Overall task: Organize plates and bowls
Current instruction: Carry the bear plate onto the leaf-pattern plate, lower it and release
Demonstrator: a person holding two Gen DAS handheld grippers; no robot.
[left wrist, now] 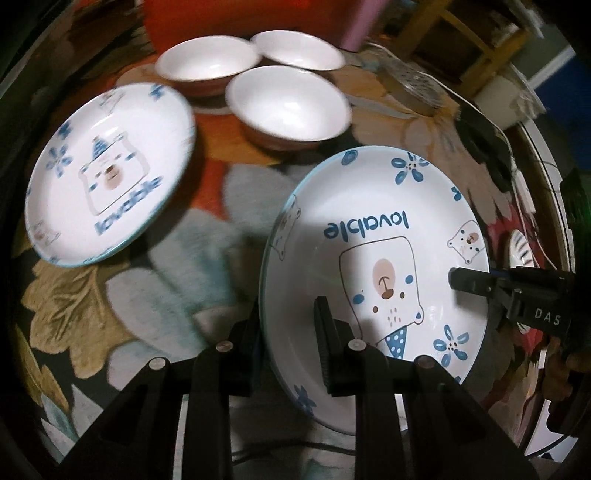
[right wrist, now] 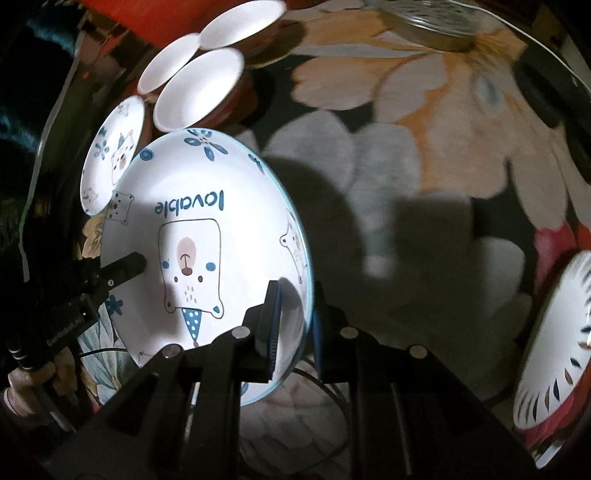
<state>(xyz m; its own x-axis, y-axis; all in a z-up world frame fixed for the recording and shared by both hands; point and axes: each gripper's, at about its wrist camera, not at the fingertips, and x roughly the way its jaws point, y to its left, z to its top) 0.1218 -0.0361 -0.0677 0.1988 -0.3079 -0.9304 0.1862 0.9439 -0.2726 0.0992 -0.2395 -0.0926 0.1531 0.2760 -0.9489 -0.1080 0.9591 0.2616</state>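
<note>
We held the bear plate (left wrist: 373, 229) above the flowered tabletop (left wrist: 177, 236), left tongs (left wrist: 286, 332) clamped on its near-left rim, right tongs (right wrist: 291, 325) clamped on the opposite rim. A second bear plate (left wrist: 107, 173) and three white bowls (left wrist: 288, 103) sat beyond.

I read this as a home, likely a dining corner. My main cue is the round table (left wrist: 110, 291) under a flowered cloth. On it sit bear-print plates (left wrist: 107, 177) lettered "lovable" and three plain white bowls (left wrist: 288, 107), everyday household crockery. Beyond the table's far edge I see a yellow wooden frame (left wrist: 476, 44) and something orange-red (left wrist: 229, 18).
</note>
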